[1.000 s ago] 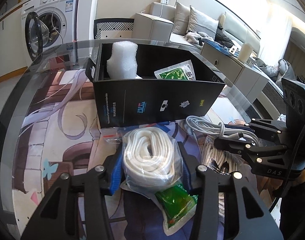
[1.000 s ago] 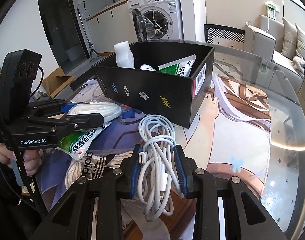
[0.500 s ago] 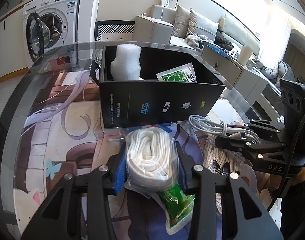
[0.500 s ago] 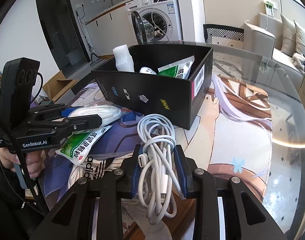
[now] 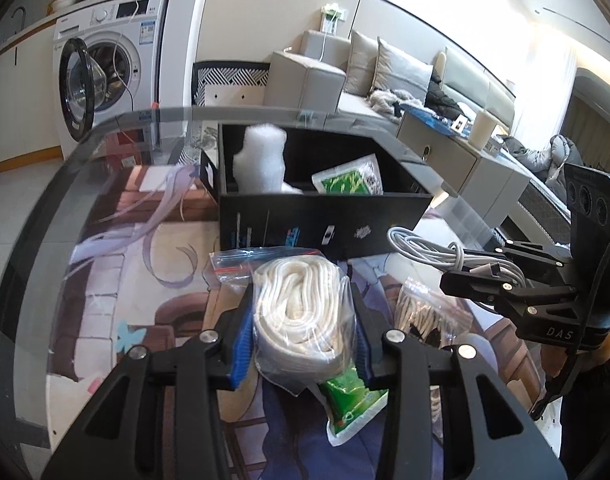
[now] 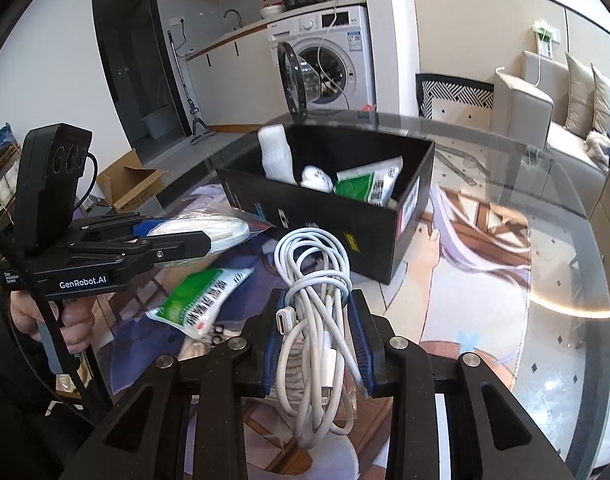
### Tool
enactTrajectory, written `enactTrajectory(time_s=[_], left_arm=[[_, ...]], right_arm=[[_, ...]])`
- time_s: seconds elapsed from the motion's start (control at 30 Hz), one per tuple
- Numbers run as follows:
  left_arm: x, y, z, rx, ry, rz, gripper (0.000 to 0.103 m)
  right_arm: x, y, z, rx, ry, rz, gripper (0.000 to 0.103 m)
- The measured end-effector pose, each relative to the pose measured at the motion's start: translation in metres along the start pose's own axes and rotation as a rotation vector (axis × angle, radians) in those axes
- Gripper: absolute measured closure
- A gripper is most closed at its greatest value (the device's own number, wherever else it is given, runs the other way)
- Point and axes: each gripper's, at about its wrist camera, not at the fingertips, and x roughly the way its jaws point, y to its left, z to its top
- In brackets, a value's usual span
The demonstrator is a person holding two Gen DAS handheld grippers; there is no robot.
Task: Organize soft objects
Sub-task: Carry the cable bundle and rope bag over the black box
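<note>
My left gripper point(image 5: 301, 294) is shut on a clear zip bag of coiled white webbing point(image 5: 293, 336), its blue pads squeezing both sides just in front of the black box point(image 5: 325, 220). In the right wrist view that left gripper point(image 6: 185, 234) holds the bag point(image 6: 225, 228) low over the mat. My right gripper point(image 6: 317, 300) is shut on a bundle of white cable point(image 6: 313, 264), lifted off the table near the box point(image 6: 325, 220). In the box stand a white foam roll point(image 6: 275, 152), a white soft item point(image 6: 317, 178) and a green packet point(image 6: 365, 184).
A second green packet point(image 6: 201, 296) lies on the printed mat beneath the grippers, beside a bag of white cords point(image 5: 421, 312). The round glass table's edge point(image 5: 45, 208) curves left. A washing machine point(image 5: 105, 64) with its door open and a sofa point(image 5: 385, 80) stand beyond.
The left jaws have narrowed on the bag of webbing, squeezing it slimmer. The right gripper has risen a little with the cable bundle.
</note>
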Motion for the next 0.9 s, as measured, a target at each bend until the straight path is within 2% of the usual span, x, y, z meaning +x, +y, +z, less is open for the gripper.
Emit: enactTrajectory(time_s=[0.47, 0.9], left_arm=[[-0.032, 0.0, 0.027, 0.009, -0.114, 0.018, 0.064], [-0.037, 0.001, 0.053, 0.033, -0.175, 0.045, 0.064]], right_arm=[[-0.027, 0.003, 0.023, 0.029, -0.103, -0.027, 0.072], [-0.029, -0.003, 0.044, 0.056, -0.136, -0.063, 0.072]])
